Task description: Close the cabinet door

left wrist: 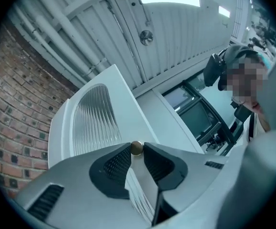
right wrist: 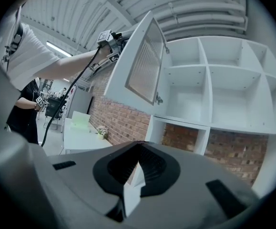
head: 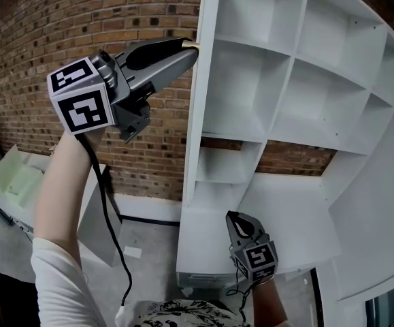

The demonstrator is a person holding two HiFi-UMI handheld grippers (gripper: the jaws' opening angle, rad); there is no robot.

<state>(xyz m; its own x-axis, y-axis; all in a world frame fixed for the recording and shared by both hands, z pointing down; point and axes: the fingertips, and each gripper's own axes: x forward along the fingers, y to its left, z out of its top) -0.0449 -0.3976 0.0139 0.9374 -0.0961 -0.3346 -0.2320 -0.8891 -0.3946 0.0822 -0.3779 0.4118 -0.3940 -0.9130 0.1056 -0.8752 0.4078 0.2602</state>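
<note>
The white cabinet [head: 293, 60] stands open against the wall, its cubbies bare. Its door [head: 201, 114] shows edge-on in the head view, swung out toward me. In the left gripper view the door's ribbed glass panel [left wrist: 94, 118] stretches away. My left gripper [head: 190, 48] is raised to the door's top corner. Its tips [left wrist: 137, 150] are shut on the small brass knob [left wrist: 137, 147]. In the right gripper view the door [right wrist: 145, 63] hangs out from the cabinet [right wrist: 209, 70], with the left gripper [right wrist: 107, 37] at its far corner. My right gripper [head: 236, 216] hangs low before the bottom shelves, shut and holding nothing [right wrist: 138, 145].
A brick wall [head: 81, 33] runs behind the cabinet. A white table [head: 20, 176] with a pale green thing stands at the left. A person in dark clothes [right wrist: 25, 106] stands by it. Another person [left wrist: 252, 94] and screens [left wrist: 197, 116] lie beyond the door.
</note>
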